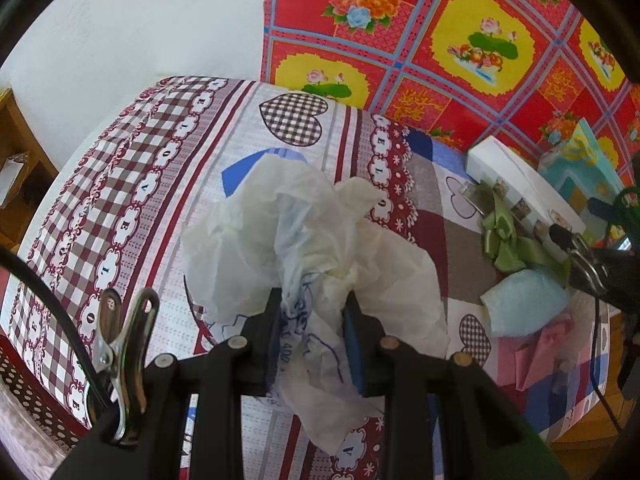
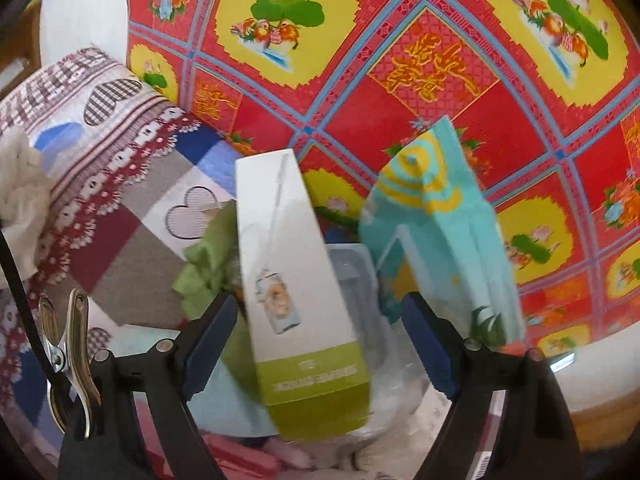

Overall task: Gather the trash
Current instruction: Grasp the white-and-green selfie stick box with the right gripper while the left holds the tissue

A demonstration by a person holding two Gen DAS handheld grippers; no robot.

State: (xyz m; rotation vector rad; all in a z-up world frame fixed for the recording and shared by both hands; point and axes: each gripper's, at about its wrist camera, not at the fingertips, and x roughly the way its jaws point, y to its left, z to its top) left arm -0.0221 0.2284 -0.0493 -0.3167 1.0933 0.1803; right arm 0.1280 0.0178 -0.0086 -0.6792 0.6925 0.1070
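**On the patterned desk: left gripper clamped on crumpled trash, right gripper standing wide at a box**

Over the patchwork-cloth desk (image 1: 132,184), the left gripper (image 1: 312,340) is pitched steeply downward. Its jaws are clamped on a wad of crumpled white paper and thin plastic (image 1: 304,240), pinched between the blue pads; the wad spreads out ahead of and below the jaws over the cloth.

The right gripper (image 2: 320,344) points down at a shallower angle toward the far corner of the desk. Its jaws stand well apart. A tall white box with a green base (image 2: 296,292) lies between them; neither pad visibly presses on it.

Left wrist view only: a pale blue crumpled piece (image 1: 524,304) and a pink paper piece (image 1: 536,352) lie near the right edge of the desk, just beside each other. The right gripper's dark frame shows at that edge of this view.

Right wrist view only: a turquoise and yellow packet (image 2: 436,208) leans just beside the white box, with a clear plastic container (image 2: 356,268) between them. The picture is motion-blurred, so finer contact cannot be judged.

Both views: green crumpled paper (image 2: 208,264) lies against the white box, and a red floral cloth (image 2: 400,80) hangs behind the desk.
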